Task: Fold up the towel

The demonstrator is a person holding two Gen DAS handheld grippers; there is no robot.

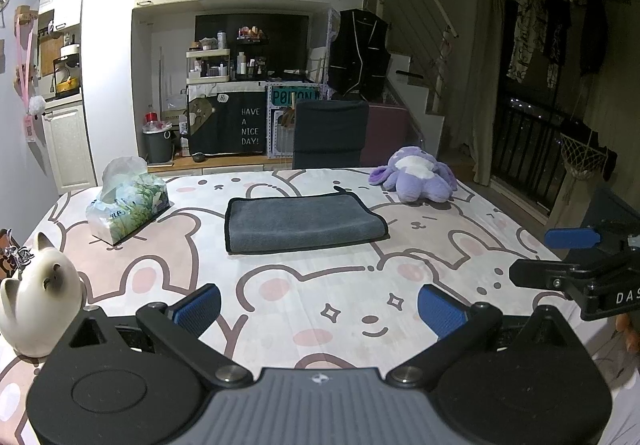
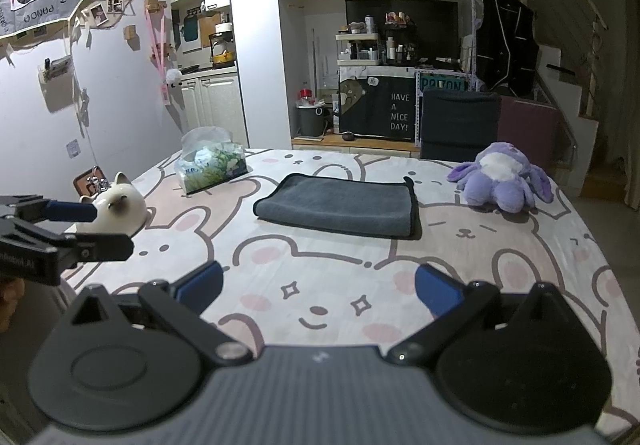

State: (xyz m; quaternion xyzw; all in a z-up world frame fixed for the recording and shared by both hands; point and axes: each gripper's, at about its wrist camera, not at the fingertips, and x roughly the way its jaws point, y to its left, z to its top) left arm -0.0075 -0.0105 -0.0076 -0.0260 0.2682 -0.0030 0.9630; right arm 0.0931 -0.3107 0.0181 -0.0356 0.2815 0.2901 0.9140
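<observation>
towel (image 1: pixel 304 223): grey plush rectangle, dark trim, folded flat mid-table, on the far side
cloth (image 1: pixel 320 285): smooth, pink bear print
left gripper (image 1: pixel 320 309): blue ribbed pads spread wide, holding nothing, near edge
right gripper (image 2: pixel 318 291): same deal, wide apart, touching nothing

towel (image 1: pixel 304 223) folded, centre table | left gripper (image 1: pixel 320 309) fingers apart, empty

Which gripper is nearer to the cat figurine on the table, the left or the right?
Left. The left gripper hovers at the near edge with the cat figurine just beside its left finger. The right gripper is further right, with the left one between it and the figurine.
</observation>
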